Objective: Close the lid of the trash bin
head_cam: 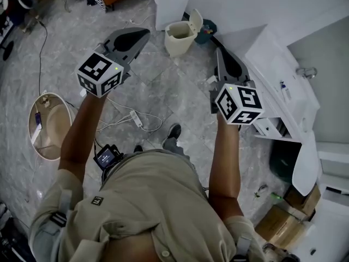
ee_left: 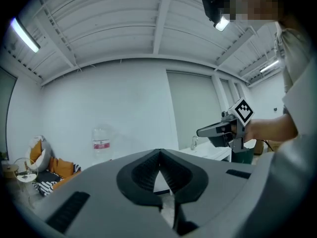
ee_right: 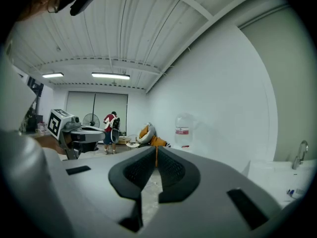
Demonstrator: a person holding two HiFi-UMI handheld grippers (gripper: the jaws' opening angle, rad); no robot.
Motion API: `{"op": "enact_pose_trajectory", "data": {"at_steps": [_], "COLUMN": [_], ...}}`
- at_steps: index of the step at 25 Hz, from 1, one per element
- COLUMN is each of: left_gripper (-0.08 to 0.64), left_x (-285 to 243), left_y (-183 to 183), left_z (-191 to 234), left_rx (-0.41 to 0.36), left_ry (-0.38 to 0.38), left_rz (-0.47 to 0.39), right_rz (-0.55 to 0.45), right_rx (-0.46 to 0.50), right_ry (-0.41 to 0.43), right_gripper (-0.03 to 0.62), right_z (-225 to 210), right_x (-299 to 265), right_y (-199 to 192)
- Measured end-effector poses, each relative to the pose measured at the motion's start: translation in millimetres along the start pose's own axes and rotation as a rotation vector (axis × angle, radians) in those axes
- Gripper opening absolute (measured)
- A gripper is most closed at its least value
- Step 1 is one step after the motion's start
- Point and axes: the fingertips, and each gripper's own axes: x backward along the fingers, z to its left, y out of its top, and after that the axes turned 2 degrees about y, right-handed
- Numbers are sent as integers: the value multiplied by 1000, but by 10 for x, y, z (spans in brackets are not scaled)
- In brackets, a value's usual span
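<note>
A small cream trash bin (head_cam: 178, 39) stands on the marble floor by the wall, its flip lid (head_cam: 195, 21) tilted up and open. It shows only in the head view. My left gripper (head_cam: 143, 34) is held above the floor to the bin's left, jaws closed together on nothing. My right gripper (head_cam: 218, 53) hovers just right of the bin and nearer to me, also shut and empty. In the left gripper view the left gripper (ee_left: 159, 152) points at a white wall. The right gripper (ee_right: 156, 151) points along the room.
A white counter with a sink (head_cam: 281, 75) runs along the right. A power strip and cables (head_cam: 136, 119) lie on the floor ahead of my feet. A round table (head_cam: 49, 125) is at left, cardboard boxes (head_cam: 283, 222) at bottom right. A water bottle (ee_left: 100, 144) stands by the wall.
</note>
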Motion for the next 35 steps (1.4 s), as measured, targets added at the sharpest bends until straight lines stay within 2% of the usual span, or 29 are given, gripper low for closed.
{"op": "enact_pose_trajectory", "data": {"at_steps": [11, 18, 22, 28, 35], "left_gripper": [15, 15, 15, 15, 15], "left_x": [-996, -1364, -1828, -2223, -2503], "left_y": [-48, -137, -77, -9, 61], "left_z": [76, 22, -86, -228, -338], "left_rx": [15, 11, -9, -37, -63], "left_ry": [92, 118, 107, 69, 16], "left_rz": [42, 58, 85, 97, 94], "right_rz": [27, 23, 21, -1, -9], "right_rx": [-11, -16, -49, -74, -91], "right_ry": [97, 128, 127, 88, 45], "right_gripper": [26, 26, 26, 26, 26], "right_z": [-1014, -1381, -1842, -2258, -2510], "right_x": [-575, -699, -723, -620, -532], "right_y": [-25, -102, -130, -124, -136]}}
